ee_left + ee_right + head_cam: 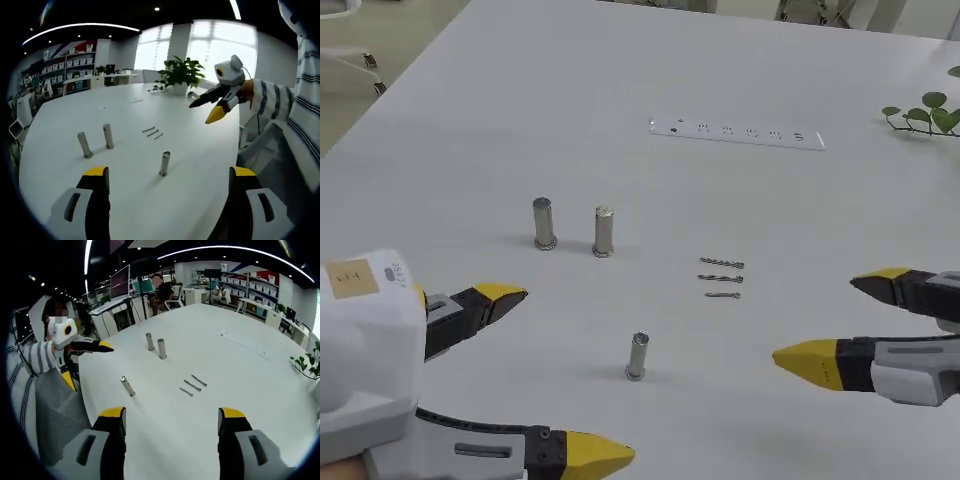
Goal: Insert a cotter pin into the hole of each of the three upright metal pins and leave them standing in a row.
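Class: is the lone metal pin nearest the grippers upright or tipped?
Upright: the lone metal pin stands on its wider base, top end up, untouched.

No text is legible: the tan label [350, 278] on the left gripper [572, 374] and the marks on the power strip [737, 133] are too blurred.

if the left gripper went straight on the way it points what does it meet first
Probably the lone metal pin, nearly centred ahead of the open left gripper and nearer than the other two pins. Gripper height is unclear, so it might pass above.
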`<state>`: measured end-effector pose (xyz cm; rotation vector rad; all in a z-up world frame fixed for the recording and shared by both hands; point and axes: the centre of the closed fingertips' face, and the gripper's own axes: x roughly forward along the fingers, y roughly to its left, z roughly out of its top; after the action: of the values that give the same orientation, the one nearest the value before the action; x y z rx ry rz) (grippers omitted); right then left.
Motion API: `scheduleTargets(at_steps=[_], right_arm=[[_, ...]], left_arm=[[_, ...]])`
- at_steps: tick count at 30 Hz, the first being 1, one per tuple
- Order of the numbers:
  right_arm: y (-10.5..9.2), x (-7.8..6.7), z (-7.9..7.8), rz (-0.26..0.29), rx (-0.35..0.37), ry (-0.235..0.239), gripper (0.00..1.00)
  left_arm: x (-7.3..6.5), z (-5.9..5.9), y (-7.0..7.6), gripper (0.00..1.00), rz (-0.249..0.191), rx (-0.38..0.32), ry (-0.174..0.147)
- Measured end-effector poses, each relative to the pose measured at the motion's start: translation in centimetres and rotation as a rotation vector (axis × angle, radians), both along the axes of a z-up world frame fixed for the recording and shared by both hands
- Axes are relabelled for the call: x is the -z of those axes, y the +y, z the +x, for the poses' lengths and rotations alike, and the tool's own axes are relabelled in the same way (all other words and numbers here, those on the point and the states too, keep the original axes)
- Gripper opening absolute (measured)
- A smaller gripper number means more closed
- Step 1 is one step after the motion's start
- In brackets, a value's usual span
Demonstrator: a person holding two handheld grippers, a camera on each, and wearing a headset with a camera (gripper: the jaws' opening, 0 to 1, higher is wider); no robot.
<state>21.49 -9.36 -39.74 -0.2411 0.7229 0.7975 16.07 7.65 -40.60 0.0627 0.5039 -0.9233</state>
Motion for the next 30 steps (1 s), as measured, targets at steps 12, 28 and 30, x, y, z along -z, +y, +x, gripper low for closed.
scheduleTargets(at_steps=[12,28,30], right_arm=[[0.7,0.1,2.0,-0.039,-0.090,-0.017,0.57],[2.7,2.4,2.8,-0.130,-0.290,0.011,0.35],[2.9,3.1,2.8,-0.154,-0.312,0.017,0.35]], left_arm=[[0.0,-0.2,0.2,0.96,0.004,-0.036,0.008],[-0.2,-0.6,0.6,0.94,-0.008,-0.064,0.016],[-0.3,-0.6,0.6,0.93,-0.010,-0.068,0.015]])
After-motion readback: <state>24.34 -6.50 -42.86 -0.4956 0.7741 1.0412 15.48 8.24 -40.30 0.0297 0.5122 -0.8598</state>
